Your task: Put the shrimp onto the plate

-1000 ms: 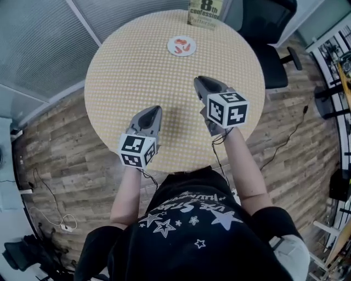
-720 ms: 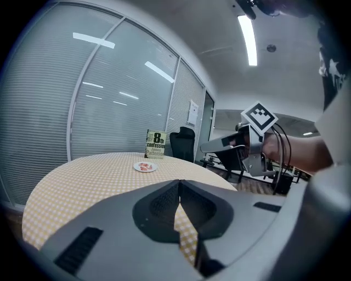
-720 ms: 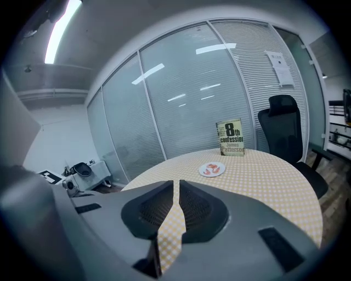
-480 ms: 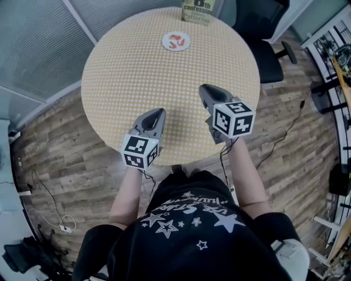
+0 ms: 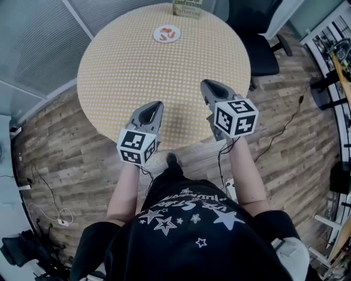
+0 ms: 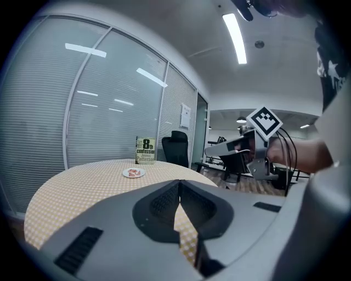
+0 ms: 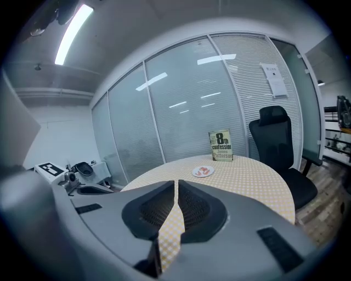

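A small white plate (image 5: 166, 34) sits at the far side of the round yellow-checked table (image 5: 126, 71), with orange-red shrimp (image 5: 169, 33) lying on it. The same plate (image 6: 133, 173) shows small and distant in the left gripper view, and the plate (image 7: 203, 172) appears again in the right gripper view. My left gripper (image 5: 156, 104) hovers over the table's near edge, shut and holding nothing. My right gripper (image 5: 204, 83) is level with it on the right, also shut and holding nothing. Both are far from the plate.
A book (image 5: 187, 7) stands upright just behind the plate. A black office chair (image 5: 258, 38) is at the table's far right. Glass partition walls (image 5: 33, 44) run along the left. Cables (image 5: 285, 140) lie on the wooden floor to the right.
Both grippers have drawn back toward the table's near edge as the person steps away. The plate and table now sit farther off in the head view. Both stay shut.
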Demonstrator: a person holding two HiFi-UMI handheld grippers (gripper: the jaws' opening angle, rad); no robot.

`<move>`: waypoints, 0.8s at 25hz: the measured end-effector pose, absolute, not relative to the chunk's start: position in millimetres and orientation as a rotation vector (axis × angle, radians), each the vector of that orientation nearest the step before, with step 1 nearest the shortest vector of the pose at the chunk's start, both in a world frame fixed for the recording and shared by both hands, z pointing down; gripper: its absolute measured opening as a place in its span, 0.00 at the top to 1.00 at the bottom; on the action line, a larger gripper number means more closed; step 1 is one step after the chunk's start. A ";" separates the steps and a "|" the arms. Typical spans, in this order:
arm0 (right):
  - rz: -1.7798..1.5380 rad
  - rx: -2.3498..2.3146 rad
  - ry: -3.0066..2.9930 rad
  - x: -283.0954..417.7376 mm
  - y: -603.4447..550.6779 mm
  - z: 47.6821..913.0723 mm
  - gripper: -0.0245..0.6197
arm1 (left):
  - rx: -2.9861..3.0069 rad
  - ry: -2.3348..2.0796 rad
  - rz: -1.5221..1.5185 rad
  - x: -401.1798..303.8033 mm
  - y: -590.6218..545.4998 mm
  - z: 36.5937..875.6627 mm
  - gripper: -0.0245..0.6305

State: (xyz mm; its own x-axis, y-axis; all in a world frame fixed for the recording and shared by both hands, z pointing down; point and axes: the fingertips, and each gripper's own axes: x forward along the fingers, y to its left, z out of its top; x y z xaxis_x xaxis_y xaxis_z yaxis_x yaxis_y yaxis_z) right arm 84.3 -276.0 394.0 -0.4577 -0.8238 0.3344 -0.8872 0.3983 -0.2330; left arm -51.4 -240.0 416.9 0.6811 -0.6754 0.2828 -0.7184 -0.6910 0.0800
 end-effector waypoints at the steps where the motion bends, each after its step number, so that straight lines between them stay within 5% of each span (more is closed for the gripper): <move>1: 0.567 1.536 -2.492 88.9 -267.3 392.1 0.90 | 2.716 -1.131 0.346 -45.1 -230.7 415.2 0.95; 20: 0.469 1.416 -2.646 119.4 -88.3 358.7 0.90 | 2.752 -1.275 0.257 -1.3 -63.9 369.4 0.95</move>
State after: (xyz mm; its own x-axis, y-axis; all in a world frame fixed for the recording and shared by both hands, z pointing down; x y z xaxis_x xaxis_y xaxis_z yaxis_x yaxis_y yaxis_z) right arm 119.4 -88.3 358.7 -0.5610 -0.7939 0.2345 -0.8261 0.5188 -0.2198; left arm -1.3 -63.9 369.4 0.6358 -0.7473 0.1933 -0.7638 -0.6453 0.0173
